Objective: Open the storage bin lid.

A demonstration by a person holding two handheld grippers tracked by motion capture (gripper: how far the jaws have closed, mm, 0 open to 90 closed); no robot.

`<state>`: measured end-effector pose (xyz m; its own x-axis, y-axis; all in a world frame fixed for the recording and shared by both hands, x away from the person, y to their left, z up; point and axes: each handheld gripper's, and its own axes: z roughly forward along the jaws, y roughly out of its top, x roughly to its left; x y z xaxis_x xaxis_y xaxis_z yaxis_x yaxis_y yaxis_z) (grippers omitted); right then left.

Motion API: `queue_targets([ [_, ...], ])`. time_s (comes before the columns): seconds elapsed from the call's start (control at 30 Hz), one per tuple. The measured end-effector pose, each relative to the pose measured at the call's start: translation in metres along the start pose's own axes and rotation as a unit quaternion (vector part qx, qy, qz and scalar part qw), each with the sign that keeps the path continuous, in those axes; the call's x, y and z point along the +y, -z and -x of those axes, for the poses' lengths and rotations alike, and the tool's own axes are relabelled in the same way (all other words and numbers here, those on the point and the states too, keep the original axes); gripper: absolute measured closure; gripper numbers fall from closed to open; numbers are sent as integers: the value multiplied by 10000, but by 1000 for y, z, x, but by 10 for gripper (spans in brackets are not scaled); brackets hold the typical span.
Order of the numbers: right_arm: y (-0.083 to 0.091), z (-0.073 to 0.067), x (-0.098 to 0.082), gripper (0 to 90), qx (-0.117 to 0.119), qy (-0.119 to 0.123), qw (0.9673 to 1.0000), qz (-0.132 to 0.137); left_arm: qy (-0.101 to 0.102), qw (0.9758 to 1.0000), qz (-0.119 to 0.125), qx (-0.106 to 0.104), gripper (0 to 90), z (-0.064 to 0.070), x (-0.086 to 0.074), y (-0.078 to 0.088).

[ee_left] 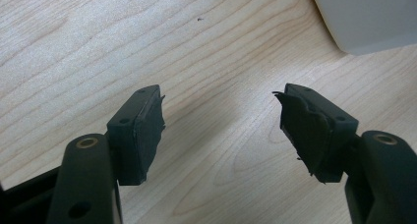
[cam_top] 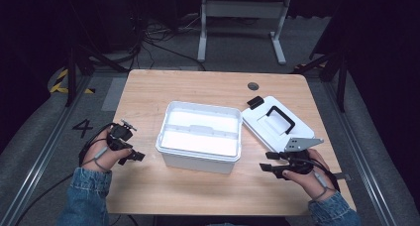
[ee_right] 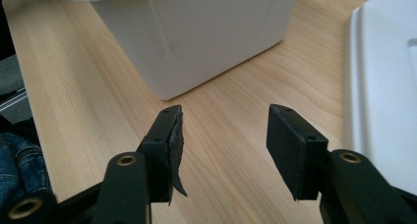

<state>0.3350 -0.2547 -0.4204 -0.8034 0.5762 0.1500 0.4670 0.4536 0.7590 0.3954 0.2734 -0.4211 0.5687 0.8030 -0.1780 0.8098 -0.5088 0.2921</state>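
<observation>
A white plastic box point(cam_top: 200, 137) stands open in the middle of the wooden table point(cam_top: 148, 92). Its white lid point(cam_top: 277, 124), with a black handle point(cam_top: 281, 118), lies flat to the right of it. My left gripper point(cam_top: 133, 156) hovers left of the box, jaws open with nothing but bare wood between them; a corner of the box point(ee_left: 364, 17) shows at the upper right in the left gripper view. My right gripper point(cam_top: 266, 167) sits right of the box near the lid's front edge, open and empty. Ahead of it are the box wall point(ee_right: 196, 32) and the lid point(ee_right: 388, 86).
A small black piece point(cam_top: 255, 102) lies by the lid's far corner, near a round hole point(cam_top: 253, 85) in the tabletop. A white frame stand point(cam_top: 242, 18) and cables lie on the floor beyond the table. Bare wood stretches along the front edge.
</observation>
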Motion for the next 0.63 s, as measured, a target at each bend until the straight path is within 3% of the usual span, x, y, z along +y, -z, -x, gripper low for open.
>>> queue_targets([
  [0.17, -15, -3, -11, 457, 232, 107, 9997, 6, 41, 10000, 32, 12, 337, -1, -1, 0],
  [0.4, -37, -5, -26, 445, 264, 75, 9996, -31, 19, 10000, 15, -9, 337, -2, 0, -1],
  [0.63, -49, -4, -32, 428, 136, 171, 9997, -75, 39, 10000, 9, -8, 325, -2, 0, -1],
])
